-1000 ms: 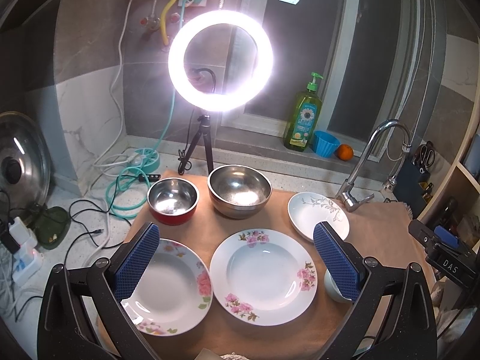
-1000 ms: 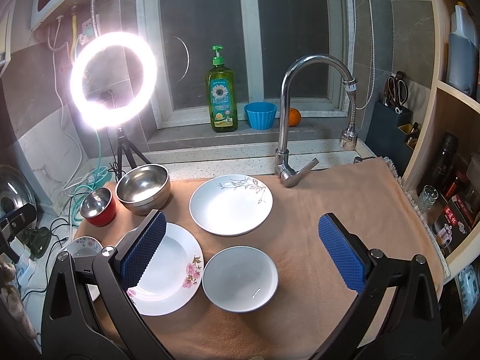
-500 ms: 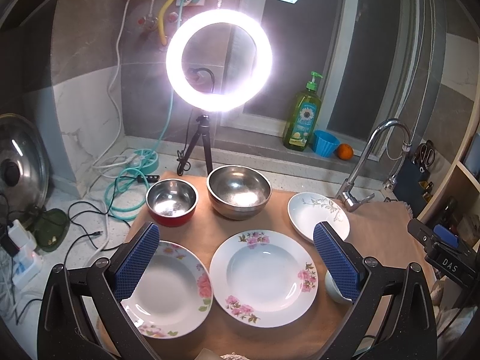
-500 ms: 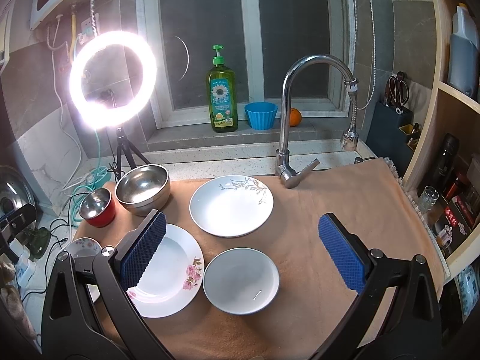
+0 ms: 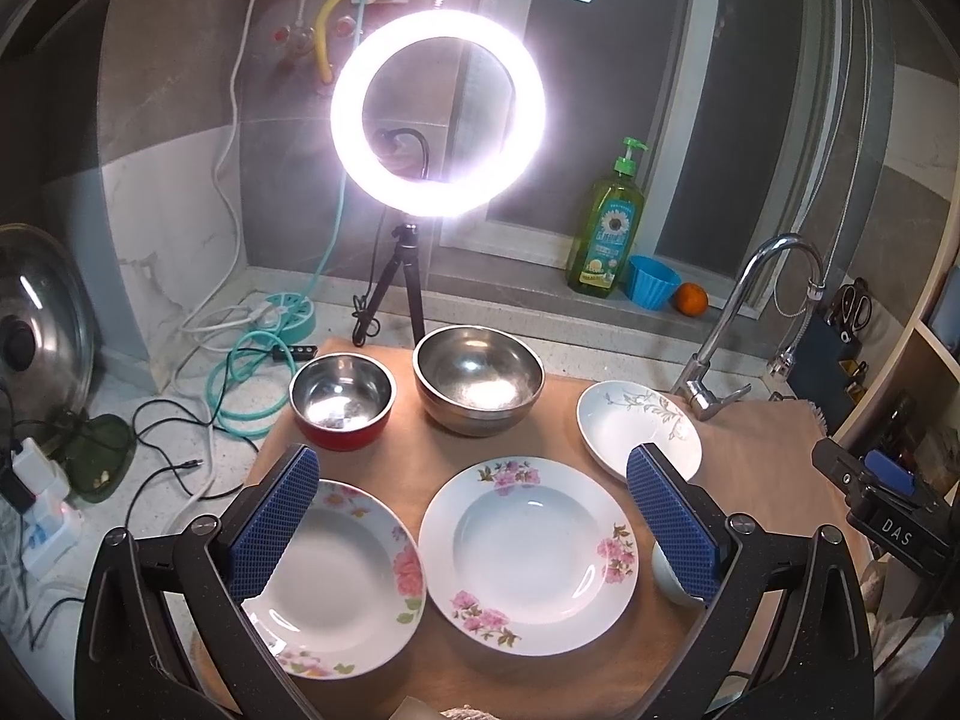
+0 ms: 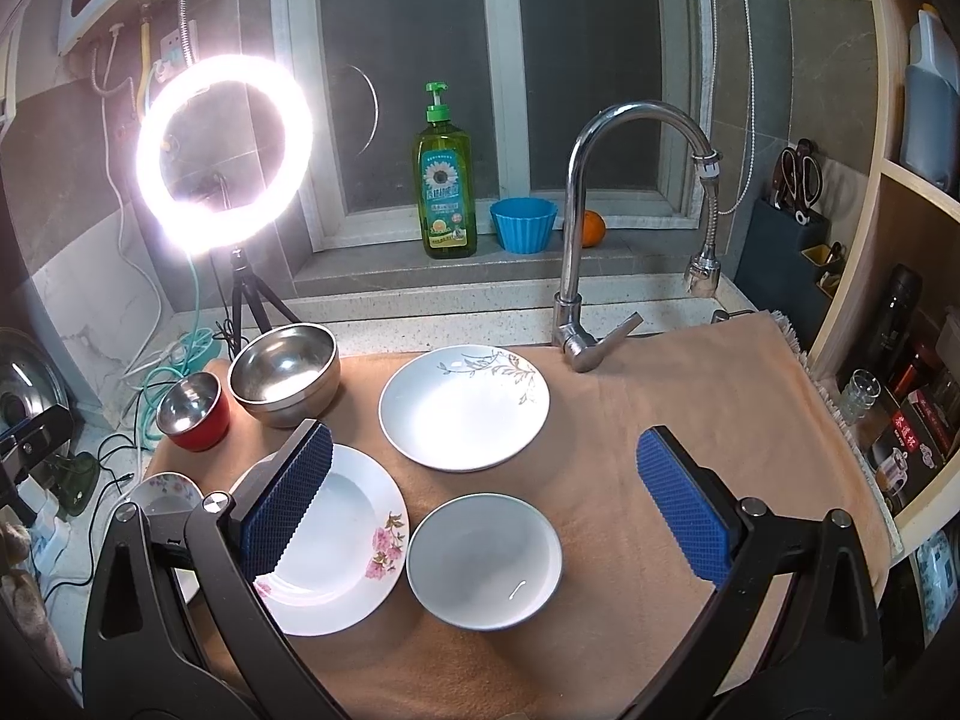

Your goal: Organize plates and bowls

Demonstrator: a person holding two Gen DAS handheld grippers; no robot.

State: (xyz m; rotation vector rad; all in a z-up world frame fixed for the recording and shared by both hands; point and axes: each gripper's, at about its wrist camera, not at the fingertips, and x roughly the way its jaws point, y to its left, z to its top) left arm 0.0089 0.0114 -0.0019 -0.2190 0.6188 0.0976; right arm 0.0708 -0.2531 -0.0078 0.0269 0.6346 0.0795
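Observation:
On the tan cloth [image 5: 750, 450] lie two pink-flowered plates: a large one [image 5: 528, 555] in the middle and another [image 5: 339, 579] to its left. Behind them stand a red-sided steel bowl [image 5: 342, 399] and a bigger steel bowl [image 5: 478, 378]. A white plate with a grey leaf pattern [image 6: 464, 407] lies near the faucet, and a plain white bowl [image 6: 485, 561] sits in front of it. My left gripper [image 5: 474, 519] hangs open above the flowered plates, holding nothing. Above the white bowl my right gripper [image 6: 483, 501] is also open and empty.
A lit ring light on a tripod [image 5: 437, 114] stands behind the bowls. The faucet [image 6: 591, 228] rises at the back right. Cables [image 5: 240, 384] and a pot lid [image 5: 36, 330] lie at the left. Soap bottle [image 6: 447, 180], blue cup [image 6: 523, 225] and an orange sit on the sill. Shelves [image 6: 900, 360] line the right.
Both views have shifted very slightly, the dishes sitting a little lower in frame. No dish has moved and both grippers stay open.

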